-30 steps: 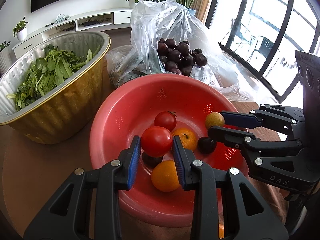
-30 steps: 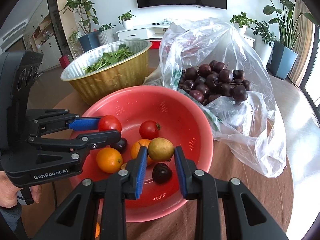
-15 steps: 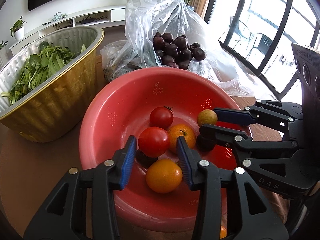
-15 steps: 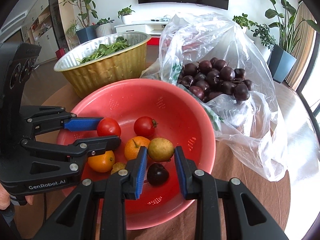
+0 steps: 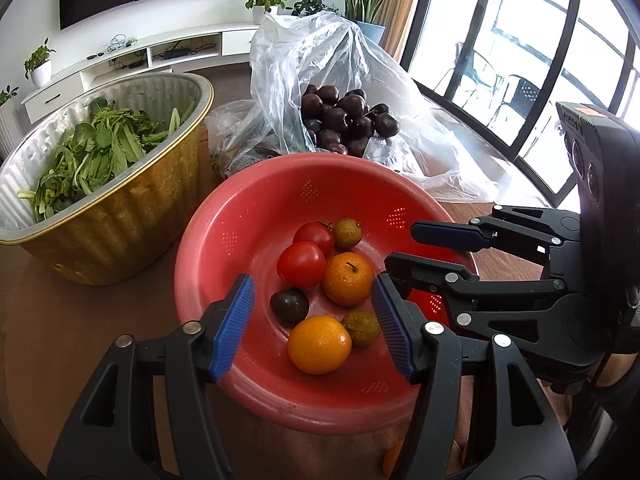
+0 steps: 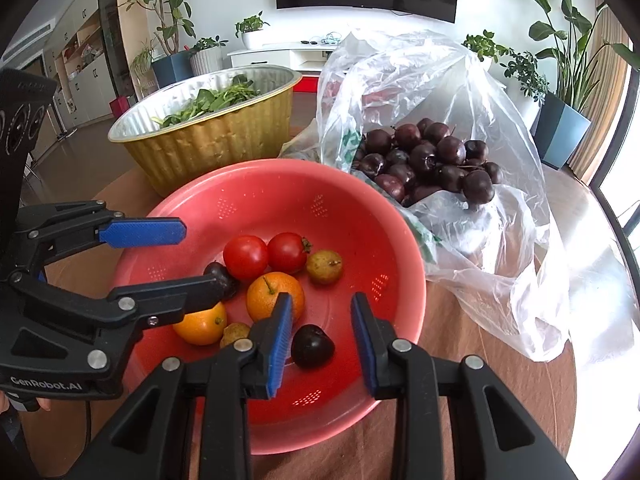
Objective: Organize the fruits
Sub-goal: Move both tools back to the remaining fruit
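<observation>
Both grippers are shown over a red colander (image 5: 224,240) at frame centre. Left gripper (image 5: 314,330) jaws have just been opening and are spread wide, with nothing pinched; an orange (image 5: 319,345) is seen lying loose below them. Right gripper (image 6: 320,340) jaws have just been parting slightly, and a dark plum (image 6: 312,346) is seen untouched between them. Bagged plums (image 6: 428,160) are piled at upper right.

My left gripper (image 5: 312,326) tilts downward, its 2 jaws spread wide after just opening, nothing pressed between the blue pads (image 5: 234,330). My right gripper (image 6: 322,344) angles down beside it, jaws parted narrowly and just eased apart, gripping nothing. A bit of my hand (image 6: 24,404) shows behind the left handle.
</observation>
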{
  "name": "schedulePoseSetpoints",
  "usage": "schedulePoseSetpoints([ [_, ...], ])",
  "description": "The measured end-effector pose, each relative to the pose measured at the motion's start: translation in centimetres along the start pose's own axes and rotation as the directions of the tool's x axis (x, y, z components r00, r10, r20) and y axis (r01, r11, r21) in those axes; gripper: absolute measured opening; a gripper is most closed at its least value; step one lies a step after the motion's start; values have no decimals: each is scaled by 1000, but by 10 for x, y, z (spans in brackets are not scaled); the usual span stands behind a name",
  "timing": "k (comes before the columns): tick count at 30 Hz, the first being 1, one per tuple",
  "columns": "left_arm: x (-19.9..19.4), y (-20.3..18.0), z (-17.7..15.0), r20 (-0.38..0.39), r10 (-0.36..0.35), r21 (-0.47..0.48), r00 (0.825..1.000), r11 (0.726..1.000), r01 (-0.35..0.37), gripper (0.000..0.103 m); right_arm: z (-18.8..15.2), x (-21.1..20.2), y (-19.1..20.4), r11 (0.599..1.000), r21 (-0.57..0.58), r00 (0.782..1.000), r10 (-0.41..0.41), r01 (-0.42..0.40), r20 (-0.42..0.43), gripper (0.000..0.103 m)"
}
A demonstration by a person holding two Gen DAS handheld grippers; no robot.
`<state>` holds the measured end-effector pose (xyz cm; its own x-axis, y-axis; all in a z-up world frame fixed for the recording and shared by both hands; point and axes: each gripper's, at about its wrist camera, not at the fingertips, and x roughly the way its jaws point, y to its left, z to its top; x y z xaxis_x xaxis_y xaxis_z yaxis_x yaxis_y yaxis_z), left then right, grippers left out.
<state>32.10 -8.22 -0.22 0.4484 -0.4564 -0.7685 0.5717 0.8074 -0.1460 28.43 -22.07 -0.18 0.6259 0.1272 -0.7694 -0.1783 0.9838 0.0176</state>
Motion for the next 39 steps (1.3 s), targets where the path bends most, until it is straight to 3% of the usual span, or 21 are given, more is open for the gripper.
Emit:
schedulePoseSetpoints([
  [1, -5, -1, -2, 5, 3, 2, 1000, 1000, -3, 76, -1, -5, -1, 1000, 6, 1000, 0, 0, 10, 46],
  [4, -25, -6, -11, 25, 5, 10, 1000, 1000, -5, 81, -5, -24, -4, 999, 29, 999, 15, -17, 46, 59],
  [7, -49, -11, -26, 64, 21, 9, 998, 1000, -22, 100, -15, -48, -10, 997, 68, 996, 29, -35, 87, 72],
  [11, -77, -22, -53, 95, 29, 15, 995, 999, -30, 103, -35, -80, -13, 990, 104, 988, 81, -95, 131, 79],
  [19, -110, -49, -121, 89, 6, 15, 996, 1000, -8, 103, -96, -122, 0, 974, 132, 974, 161, -182, 158, 80],
  [28, -100, -69, -178, 4, -1, -18, 1000, 1000, 1, 103, -147, -122, 11, 953, 197, 972, 214, -229, 95, 80],
  [39, -87, -69, -184, -73, -12, -85, 997, 996, 6, 101, -172, -122, 21, 945, 225, 971, 232, -238, 55, 80],
])
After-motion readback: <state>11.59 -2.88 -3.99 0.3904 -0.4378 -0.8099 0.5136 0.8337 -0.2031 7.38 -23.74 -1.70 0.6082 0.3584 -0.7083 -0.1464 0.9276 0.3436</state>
